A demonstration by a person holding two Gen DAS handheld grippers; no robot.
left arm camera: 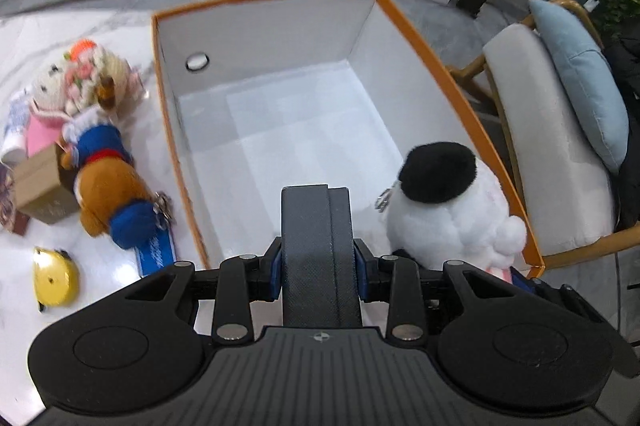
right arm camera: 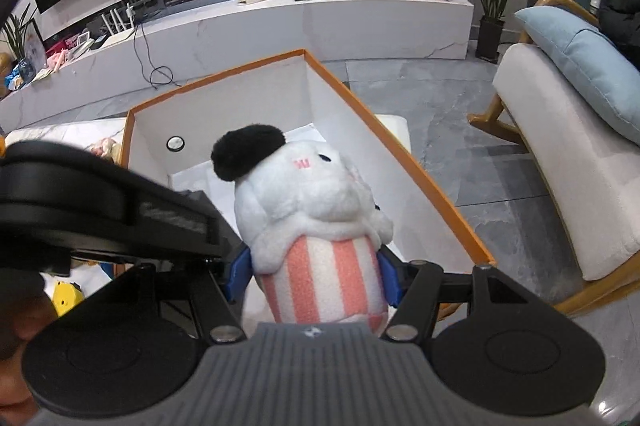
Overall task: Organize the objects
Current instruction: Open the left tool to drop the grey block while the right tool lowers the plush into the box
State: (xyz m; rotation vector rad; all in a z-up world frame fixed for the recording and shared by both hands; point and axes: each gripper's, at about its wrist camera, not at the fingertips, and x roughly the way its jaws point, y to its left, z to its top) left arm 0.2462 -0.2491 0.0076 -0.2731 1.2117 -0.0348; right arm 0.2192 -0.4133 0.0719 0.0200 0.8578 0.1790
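Observation:
A large white box with an orange rim (left arm camera: 420,38) (right arm camera: 400,154) lies open below both grippers, its floor bare. My left gripper (left arm camera: 320,194) hangs over the box's near side, fingers pressed together with nothing between them; its black body (right arm camera: 100,202) shows at the left of the right wrist view. My right gripper (right arm camera: 314,274) is shut on a white plush toy (right arm camera: 312,202) with a black cap and a pink-striped body, gripped at its striped lower part. The plush (left arm camera: 448,214) sits over the box's near right corner.
Left of the box on the white table lie a brown bear plush in blue clothes (left arm camera: 108,186), a crochet doll (left arm camera: 84,74), a small cardboard box (left arm camera: 44,186) and a yellow object (left arm camera: 56,282). An armchair with a blue cushion (left arm camera: 560,146) stands right. A long white console (right arm camera: 320,22) runs behind.

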